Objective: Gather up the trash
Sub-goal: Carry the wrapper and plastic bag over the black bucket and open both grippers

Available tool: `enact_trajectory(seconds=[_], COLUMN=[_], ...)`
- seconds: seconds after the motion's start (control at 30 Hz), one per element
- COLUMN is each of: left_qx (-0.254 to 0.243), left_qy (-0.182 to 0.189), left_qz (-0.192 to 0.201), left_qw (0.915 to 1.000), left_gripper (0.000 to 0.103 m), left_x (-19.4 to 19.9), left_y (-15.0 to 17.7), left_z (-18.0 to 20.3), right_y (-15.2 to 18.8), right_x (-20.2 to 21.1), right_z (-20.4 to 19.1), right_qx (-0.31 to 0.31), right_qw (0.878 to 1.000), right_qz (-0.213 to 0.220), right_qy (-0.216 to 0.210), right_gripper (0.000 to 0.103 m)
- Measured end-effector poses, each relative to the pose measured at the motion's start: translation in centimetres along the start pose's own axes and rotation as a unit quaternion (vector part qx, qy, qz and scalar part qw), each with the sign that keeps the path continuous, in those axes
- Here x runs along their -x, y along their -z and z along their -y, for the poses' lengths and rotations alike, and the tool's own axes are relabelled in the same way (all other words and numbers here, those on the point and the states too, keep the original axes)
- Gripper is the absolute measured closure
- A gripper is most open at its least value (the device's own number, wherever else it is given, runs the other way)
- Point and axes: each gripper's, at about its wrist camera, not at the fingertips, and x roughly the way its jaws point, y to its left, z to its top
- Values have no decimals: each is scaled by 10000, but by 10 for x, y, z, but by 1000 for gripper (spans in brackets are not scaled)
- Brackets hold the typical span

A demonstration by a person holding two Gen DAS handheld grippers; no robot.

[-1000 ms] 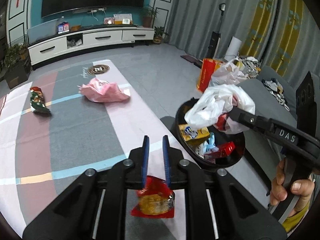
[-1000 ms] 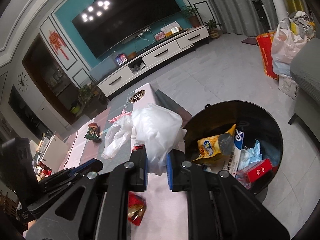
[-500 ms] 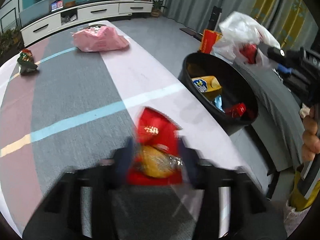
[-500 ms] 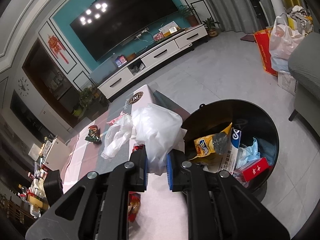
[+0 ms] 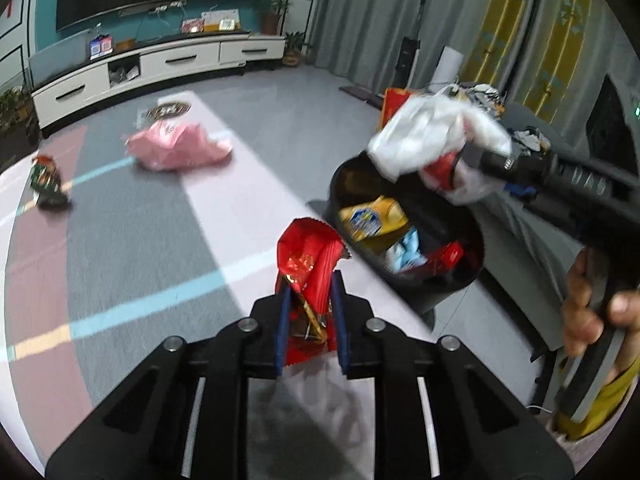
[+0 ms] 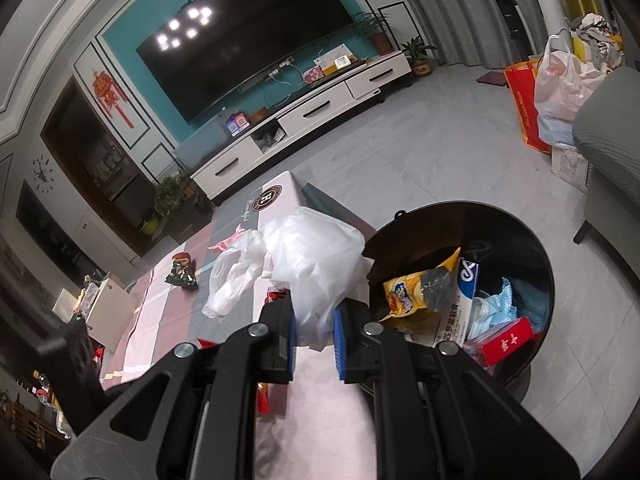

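My left gripper has a crumpled red snack wrapper standing up between its blue pads, just above the striped table. Its jaws are closing and the pads press on the wrapper. My right gripper is shut on a white plastic bag, held beside the rim of the black bin. In the left wrist view that bag hangs over the bin, which holds a yellow chip bag and other packets. A pink bag and a green-red packet lie farther back on the table.
A person's hand grips the right tool's handle. A grey sofa stands right of the bin. A red paper bag and a full plastic bag sit on the floor beyond it. A white TV cabinet lines the far wall.
The left gripper dropped onto the red wrapper with wider jaws, then narrowed on it, so the wrapper now sticks up between the pads. The right gripper and its white bag stayed put.
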Motion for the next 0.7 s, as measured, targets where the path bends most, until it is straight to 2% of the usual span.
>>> enact_trajectory(seconds=[0.3, 0.47, 0.7], left_qx=[-197, -308, -557], left_qy=[298, 352, 214], left_qz=[228, 106, -175], left_qw=[9991, 9988, 9981], left_gripper=[83, 83, 83], left_x=[-17, -44, -78], left_y=[-43, -58, -62], left_z=[41, 61, 80], right_y=[-3, -4, 0], right_x=[10, 11, -3], right_z=[22, 35, 65], right_qx=[-29, 70, -44], right_qw=[9979, 9919, 9877], right_qz=[233, 282, -31], right_qy=[606, 1239, 1563], right_gripper=[88, 88, 88])
